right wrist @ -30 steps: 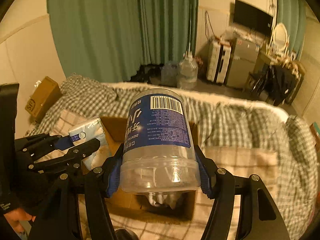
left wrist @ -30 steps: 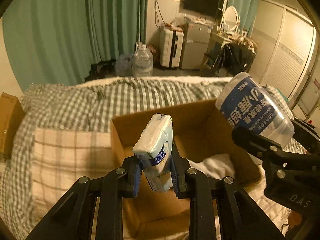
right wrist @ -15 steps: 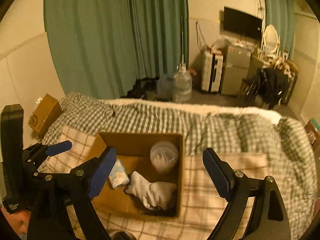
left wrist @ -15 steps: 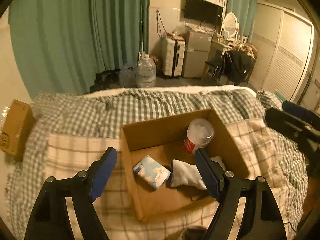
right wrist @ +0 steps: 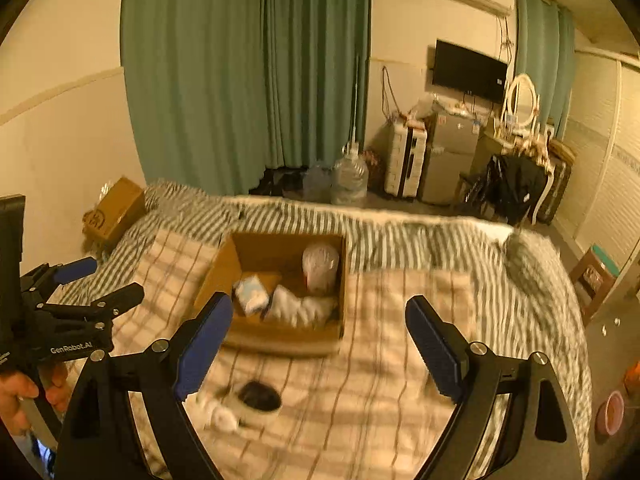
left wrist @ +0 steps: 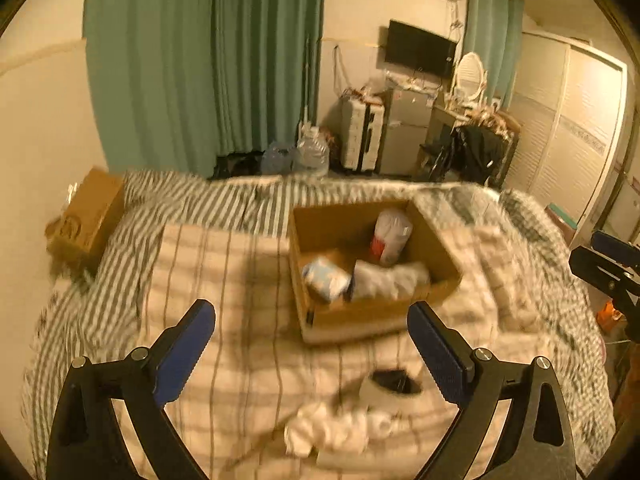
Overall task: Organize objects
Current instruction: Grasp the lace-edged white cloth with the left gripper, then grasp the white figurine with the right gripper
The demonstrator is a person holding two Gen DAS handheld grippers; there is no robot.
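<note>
An open cardboard box [left wrist: 376, 312] [right wrist: 280, 338] sits on the checked bed. Inside lie a tissue pack [left wrist: 325, 279] [right wrist: 251, 295], a clear plastic jar [left wrist: 390, 236] [right wrist: 320, 265] and a white cloth [left wrist: 390, 280] [right wrist: 300, 307]. My left gripper [left wrist: 312, 350] is open and empty, well back from the box; it also shows in the right wrist view [right wrist: 98, 284]. My right gripper [right wrist: 320, 344] is open and empty, above the bed in front of the box; its fingers [left wrist: 608, 256] show at the right edge of the left wrist view. A white mug [left wrist: 394, 388] [right wrist: 256, 400] and a crumpled white cloth [left wrist: 336, 428] [right wrist: 218, 416] lie near the front.
A second cardboard box [left wrist: 86, 216] [right wrist: 116, 208] rests at the bed's far left by the wall. Beyond the bed are green curtains [right wrist: 248, 72], water jugs [right wrist: 349, 176], a suitcase [right wrist: 404, 164] and a small fridge [right wrist: 452, 160]. A pink bowl [right wrist: 610, 412] is on the floor to the right.
A second ago both grippers held the tissue pack and the jar over the box. Both let go, the items now lie in the box, and both grippers have pulled back and up.
</note>
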